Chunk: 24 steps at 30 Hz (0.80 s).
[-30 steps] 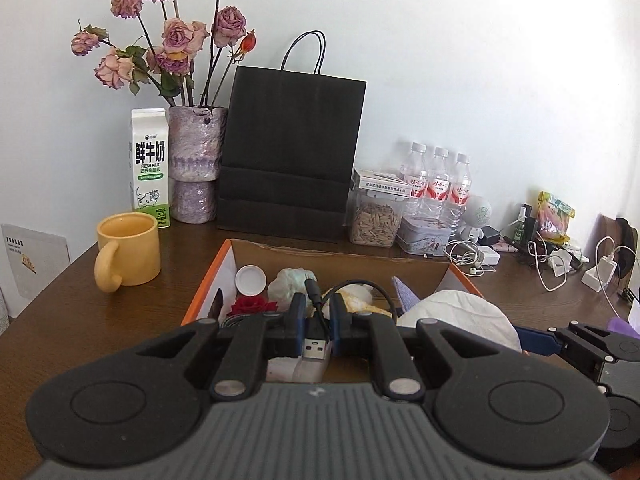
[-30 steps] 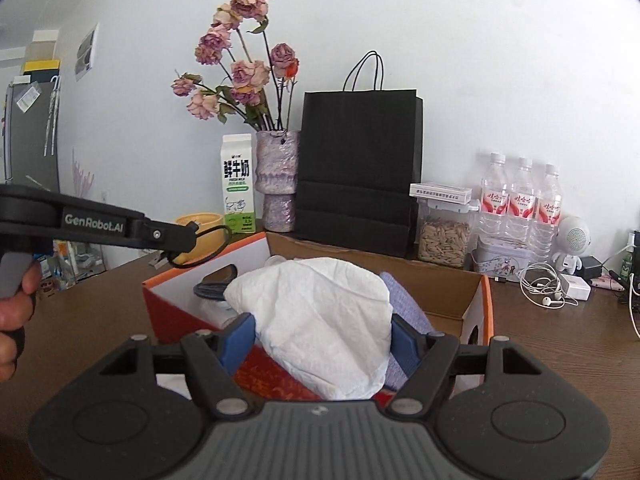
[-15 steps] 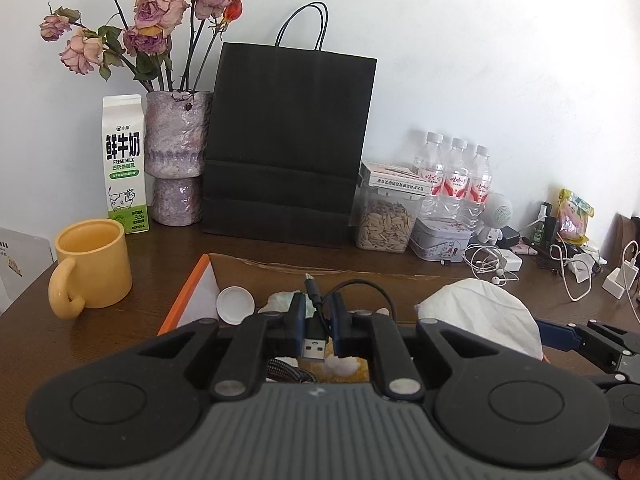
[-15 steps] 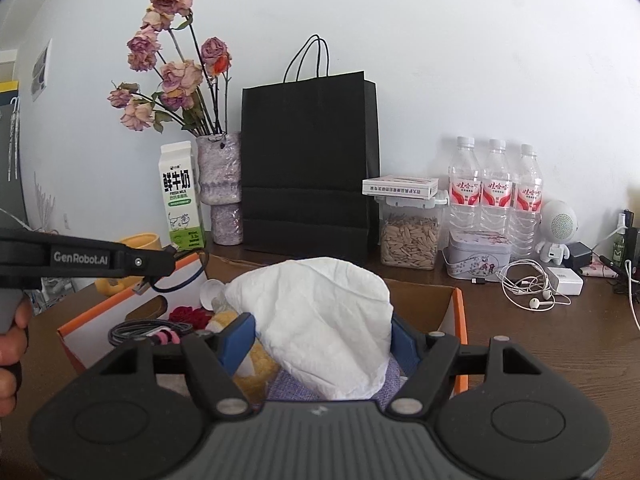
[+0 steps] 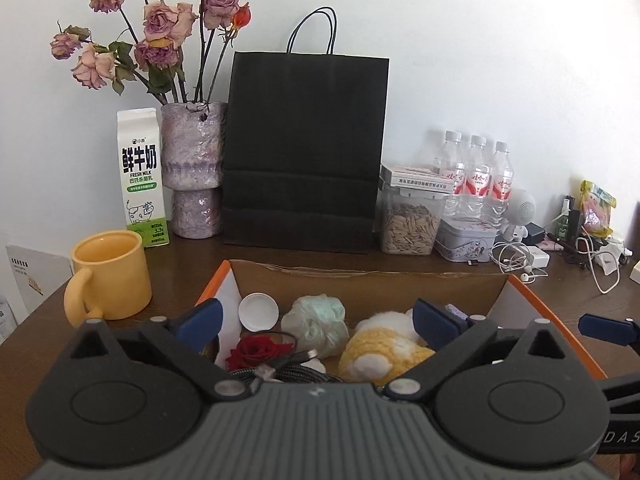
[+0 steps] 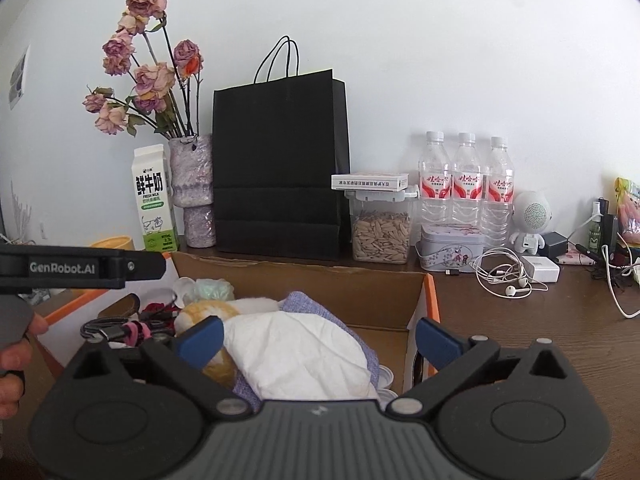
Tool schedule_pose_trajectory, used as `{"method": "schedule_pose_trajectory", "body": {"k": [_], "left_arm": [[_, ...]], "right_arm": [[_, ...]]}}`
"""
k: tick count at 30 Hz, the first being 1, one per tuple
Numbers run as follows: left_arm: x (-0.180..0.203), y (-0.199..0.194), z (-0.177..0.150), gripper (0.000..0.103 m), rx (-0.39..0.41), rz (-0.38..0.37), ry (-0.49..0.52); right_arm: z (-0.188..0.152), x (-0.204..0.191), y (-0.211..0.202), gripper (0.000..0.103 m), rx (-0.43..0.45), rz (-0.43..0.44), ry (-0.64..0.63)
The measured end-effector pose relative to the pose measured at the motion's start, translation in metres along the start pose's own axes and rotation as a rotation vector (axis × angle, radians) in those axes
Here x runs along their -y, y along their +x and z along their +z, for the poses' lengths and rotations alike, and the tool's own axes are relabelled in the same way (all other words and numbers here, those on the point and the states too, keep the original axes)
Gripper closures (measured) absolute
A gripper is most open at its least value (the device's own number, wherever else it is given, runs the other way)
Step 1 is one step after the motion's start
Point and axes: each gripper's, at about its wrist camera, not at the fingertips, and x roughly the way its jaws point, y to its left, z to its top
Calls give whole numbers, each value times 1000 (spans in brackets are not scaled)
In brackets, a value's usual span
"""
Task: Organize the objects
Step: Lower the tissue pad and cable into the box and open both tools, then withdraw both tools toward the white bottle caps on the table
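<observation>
left hand-held gripper (image 5: 316,322): jaws opening, spread wide over the near end of the cardboard box (image 5: 360,280), nothing pressed between the blue pads. below it, inside the box, lie a coiled braided usb cable (image 5: 288,372), a red rose head (image 5: 256,350), a white cap (image 5: 258,312), a pale green wad (image 5: 316,320) and a yellow-and-white plush toy (image 5: 384,354).

right hand-held gripper (image 6: 318,340): jaws opening, set wide apart. a white crumpled cloth (image 6: 296,354) lies between the pads on a lavender cloth (image 6: 308,304) in the box's right half; the pads do not press on it.

the box stands on the brown counter (image 6: 540,332). behind it, along the wall: yellow mug (image 5: 110,276), milk carton (image 5: 141,176), vase of dried roses (image 5: 194,168), black paper bag (image 5: 304,152), seed container (image 5: 410,220), three water bottles (image 5: 476,176), a tin (image 5: 466,238), white earphones (image 6: 504,276).

a person's fingers (image 6: 14,364) show at the right view's left edge, on the left tool's grip.
</observation>
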Motion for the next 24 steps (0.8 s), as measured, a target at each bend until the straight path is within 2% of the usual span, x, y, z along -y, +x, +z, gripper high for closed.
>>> {"method": "schedule_pose_trajectory", "body": {"k": [15, 24], "left_arm": [[-1, -9, -4, 0, 45, -26, -16], [-7, -39, -19, 0, 96, -25, -16]], "right_arm": [[0, -3, -13, 1, 18, -19, -13], [-6, -6, -32, 0, 32, -44, -33]]}}
